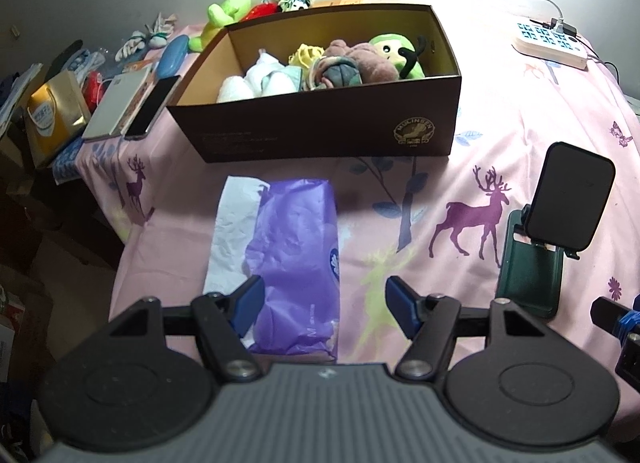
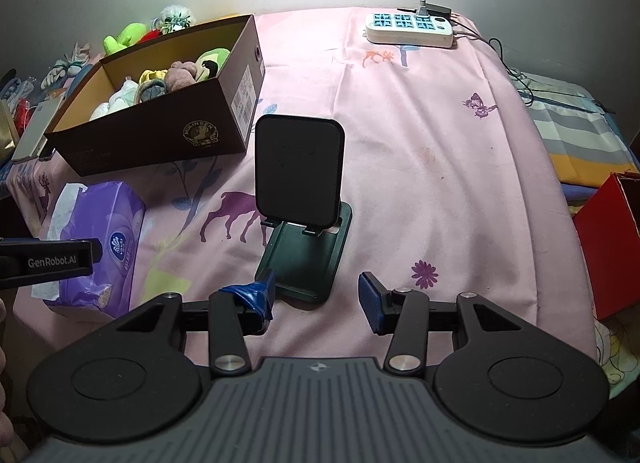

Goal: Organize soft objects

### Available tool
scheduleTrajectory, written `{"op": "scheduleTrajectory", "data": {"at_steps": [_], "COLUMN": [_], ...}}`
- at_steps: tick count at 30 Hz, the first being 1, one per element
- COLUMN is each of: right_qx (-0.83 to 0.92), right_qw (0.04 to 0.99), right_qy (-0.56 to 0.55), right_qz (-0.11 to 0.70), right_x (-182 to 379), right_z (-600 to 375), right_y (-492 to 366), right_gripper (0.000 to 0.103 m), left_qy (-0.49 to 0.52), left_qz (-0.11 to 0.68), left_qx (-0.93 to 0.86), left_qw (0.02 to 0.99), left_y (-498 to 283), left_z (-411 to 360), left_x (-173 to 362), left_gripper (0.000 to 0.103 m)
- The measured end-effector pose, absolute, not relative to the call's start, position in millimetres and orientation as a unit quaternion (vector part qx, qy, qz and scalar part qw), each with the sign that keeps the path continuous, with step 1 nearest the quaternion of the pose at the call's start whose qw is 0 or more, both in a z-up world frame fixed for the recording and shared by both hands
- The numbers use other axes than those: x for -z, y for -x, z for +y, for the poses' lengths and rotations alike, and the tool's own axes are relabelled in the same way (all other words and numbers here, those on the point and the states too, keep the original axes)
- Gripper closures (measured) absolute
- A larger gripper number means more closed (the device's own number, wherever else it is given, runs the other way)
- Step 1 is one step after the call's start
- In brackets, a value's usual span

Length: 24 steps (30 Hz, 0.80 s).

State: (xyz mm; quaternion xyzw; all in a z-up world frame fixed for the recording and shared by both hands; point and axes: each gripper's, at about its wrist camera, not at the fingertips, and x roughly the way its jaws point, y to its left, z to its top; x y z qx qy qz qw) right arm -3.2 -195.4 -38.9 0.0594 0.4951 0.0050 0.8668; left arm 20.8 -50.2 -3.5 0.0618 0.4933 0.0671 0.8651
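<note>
Purple tissue pack (image 1: 288, 259) lies under your downward-tilted left gripper (image 1: 324, 305), jaws wide apart and empty; your right gripper (image 2: 316, 299), half-open, grips nothing.

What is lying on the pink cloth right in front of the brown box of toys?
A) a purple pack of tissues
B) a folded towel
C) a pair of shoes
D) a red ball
A: a purple pack of tissues lies on the pink cloth, just in front of the brown box of soft toys.
</note>
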Motion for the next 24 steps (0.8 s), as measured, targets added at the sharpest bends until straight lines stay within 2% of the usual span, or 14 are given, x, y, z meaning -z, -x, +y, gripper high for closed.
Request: {"op": "scheduleTrajectory", "data": {"at_steps": [24], "right_qx": [0.000], "right_qw": [0.868], "right_qy": [-0.047], "right_qz": [0.494], "right_x": [30], "right_z": [-180], "right_y": [-5], "right_gripper": [0.073], "left_qy": [-0.050], "left_qz": [0.512], "left_qx": [-0.062], "left_qw": [0.855], "left_y": [-29], "left_z": [-26], "left_x": [8], "left_gripper": [0.035]}}
